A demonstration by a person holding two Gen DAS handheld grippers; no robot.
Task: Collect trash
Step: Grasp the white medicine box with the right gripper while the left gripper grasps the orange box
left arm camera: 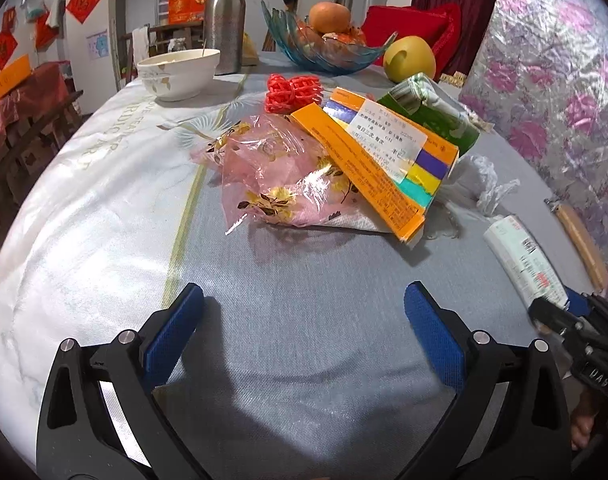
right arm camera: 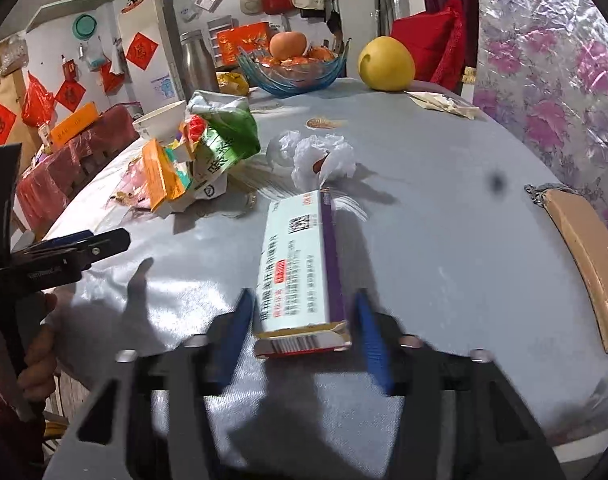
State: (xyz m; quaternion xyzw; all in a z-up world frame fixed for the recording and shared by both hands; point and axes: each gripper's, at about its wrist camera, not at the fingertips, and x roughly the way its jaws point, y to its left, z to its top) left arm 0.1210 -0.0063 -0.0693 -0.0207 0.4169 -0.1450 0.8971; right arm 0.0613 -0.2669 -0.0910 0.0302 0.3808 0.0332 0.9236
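A heap of trash lies on the grey table (left arm camera: 304, 320): a pink flowered plastic bag (left arm camera: 280, 176), an orange medicine box (left arm camera: 380, 160), a green carton (left arm camera: 432, 112), a red net (left arm camera: 292, 92) and crumpled white plastic (left arm camera: 480, 180). My left gripper (left arm camera: 304, 320) is open and empty, short of the heap. A white and purple medicine box (right arm camera: 300, 264) lies between the blue pads of my right gripper (right arm camera: 300, 332); the jaws stand a little apart from its sides. The box also shows in the left wrist view (left arm camera: 524, 256).
A white bowl (left arm camera: 180, 72), a steel bottle (left arm camera: 224, 20), a blue glass fruit bowl (left arm camera: 324, 48) and a yellow fruit (left arm camera: 408, 60) stand at the far side. A tan strip (right arm camera: 584, 260) lies at the right edge. A flowered foil wall (left arm camera: 552, 80) is on the right.
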